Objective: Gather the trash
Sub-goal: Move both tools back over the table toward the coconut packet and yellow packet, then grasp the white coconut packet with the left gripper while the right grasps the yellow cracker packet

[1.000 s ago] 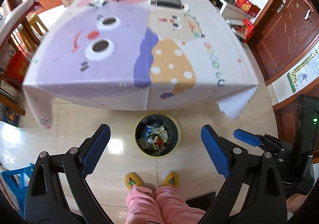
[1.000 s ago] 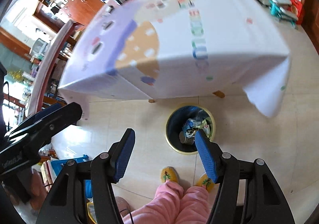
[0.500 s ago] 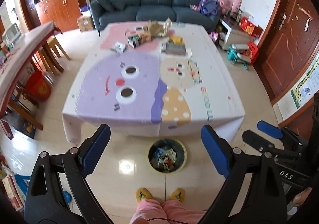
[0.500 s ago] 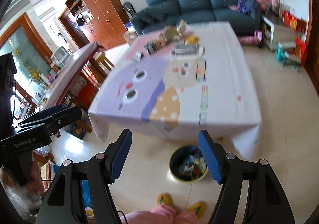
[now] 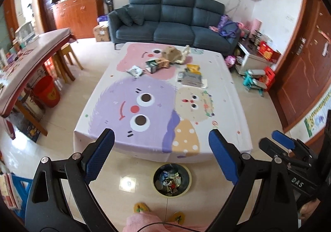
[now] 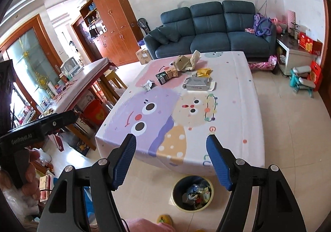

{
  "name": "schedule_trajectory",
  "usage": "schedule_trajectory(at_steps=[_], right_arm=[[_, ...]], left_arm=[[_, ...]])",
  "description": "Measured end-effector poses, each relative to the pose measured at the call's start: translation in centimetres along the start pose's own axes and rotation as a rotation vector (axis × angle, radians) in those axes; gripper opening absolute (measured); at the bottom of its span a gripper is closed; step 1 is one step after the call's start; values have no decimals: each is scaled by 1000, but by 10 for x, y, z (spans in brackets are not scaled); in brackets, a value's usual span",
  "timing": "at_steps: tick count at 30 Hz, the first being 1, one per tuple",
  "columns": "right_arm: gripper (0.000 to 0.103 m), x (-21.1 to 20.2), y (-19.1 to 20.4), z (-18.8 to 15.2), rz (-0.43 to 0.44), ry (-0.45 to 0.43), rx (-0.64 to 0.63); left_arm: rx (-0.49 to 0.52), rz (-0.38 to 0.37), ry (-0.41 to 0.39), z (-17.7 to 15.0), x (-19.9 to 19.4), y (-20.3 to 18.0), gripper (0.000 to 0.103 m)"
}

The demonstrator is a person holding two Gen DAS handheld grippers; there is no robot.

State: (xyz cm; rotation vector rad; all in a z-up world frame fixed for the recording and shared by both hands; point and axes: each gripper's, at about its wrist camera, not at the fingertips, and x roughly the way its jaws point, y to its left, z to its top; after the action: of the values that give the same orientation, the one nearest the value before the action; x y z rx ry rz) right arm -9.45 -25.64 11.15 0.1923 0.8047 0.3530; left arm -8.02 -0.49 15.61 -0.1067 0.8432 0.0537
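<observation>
Left gripper (image 5: 161, 150) and right gripper (image 6: 170, 157): jaws spread wide, holding nothing; wrappers (image 5: 158, 63) upper centre on the counter (image 5: 225, 95), bin (image 5: 171, 179) below

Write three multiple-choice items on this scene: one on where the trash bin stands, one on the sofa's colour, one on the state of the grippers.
1. Where is the trash bin?
A. on the floor at the table's near edge
B. on the sofa
C. on the tablecloth

2. What colour is the sofa?
A. red
B. dark blue-grey
C. white

3. How are the left gripper and right gripper?
A. both shut on wrappers
B. one open, one shut
C. both open and empty

Answers: 1 A, the bin sits on tiles below the table edge. 2 B, its cushions show blue-grey. 3 C, the blue pads stand wide apart with nothing between them.
</observation>
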Motion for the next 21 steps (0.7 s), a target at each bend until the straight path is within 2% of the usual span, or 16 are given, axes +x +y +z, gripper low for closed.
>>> schedule_trajectory(at_steps=[5,9,14,21], right_arm=[[72,23,1,12,-5,10,-8],[72,57,-2,29,-32,27,-8],[72,123,-8,66,-77,52,19],[72,254,-27,154,-165,125,143]], left_arm=[[-52,14,60,14,39,23,90],[-128,-17,105,33,90,51,90],[-207,-57,162,76,179,91,90],[-243,-76,274,164,333,133,90]])
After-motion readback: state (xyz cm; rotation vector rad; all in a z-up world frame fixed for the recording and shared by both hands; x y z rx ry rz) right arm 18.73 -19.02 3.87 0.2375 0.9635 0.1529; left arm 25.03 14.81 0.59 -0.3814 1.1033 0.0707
